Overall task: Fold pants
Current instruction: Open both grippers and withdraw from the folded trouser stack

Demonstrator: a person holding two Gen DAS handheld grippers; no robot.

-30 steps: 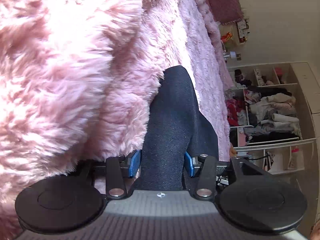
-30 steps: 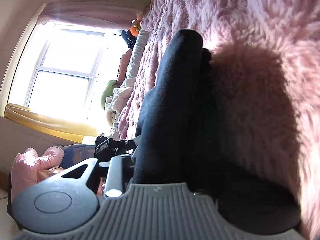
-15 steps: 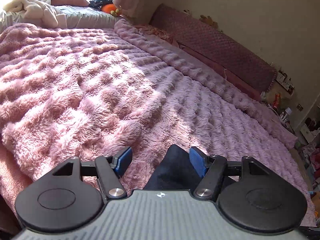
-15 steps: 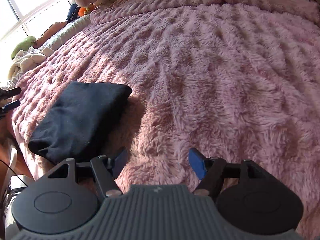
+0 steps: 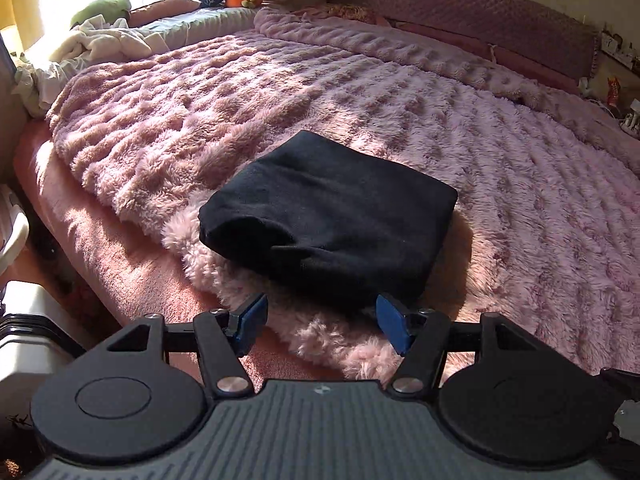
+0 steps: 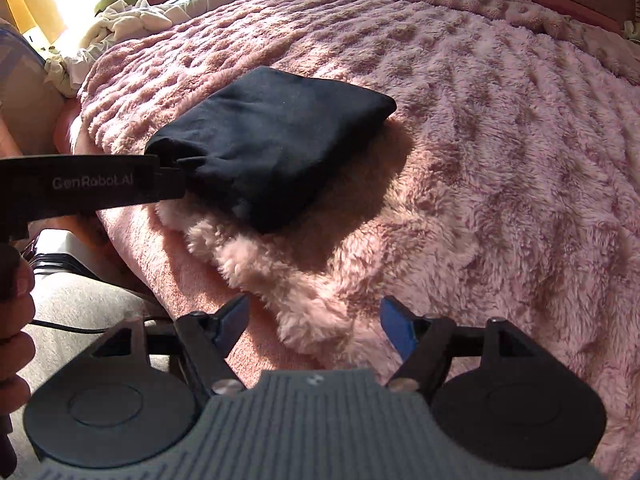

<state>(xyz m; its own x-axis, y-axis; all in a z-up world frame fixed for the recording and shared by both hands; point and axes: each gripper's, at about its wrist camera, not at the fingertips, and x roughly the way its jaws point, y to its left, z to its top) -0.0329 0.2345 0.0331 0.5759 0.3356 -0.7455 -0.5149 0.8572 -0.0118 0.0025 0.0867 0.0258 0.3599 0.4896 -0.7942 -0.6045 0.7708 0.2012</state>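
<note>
The black pants (image 5: pixel 332 216) lie folded in a thick rectangular bundle on the fluffy pink blanket (image 5: pixel 500 184), near the bed's front edge. They also show in the right wrist view (image 6: pixel 276 140). My left gripper (image 5: pixel 320 320) is open and empty, just in front of the bundle's near edge. My right gripper (image 6: pixel 316 324) is open and empty, pulled back from the bundle over the blanket's edge. The left gripper's black body (image 6: pixel 92 186) shows at the left of the right wrist view, beside the bundle's near corner.
A padded headboard (image 5: pixel 460 4) runs along the far side of the bed. Loose white cloths (image 5: pixel 100 40) and cushions lie by the window at the far left. A white box (image 5: pixel 24 344) stands on the floor beside the bed.
Both grippers have let go of the pants and opened. They have drawn back from the bundle, which now lies folded on the blanket.
</note>
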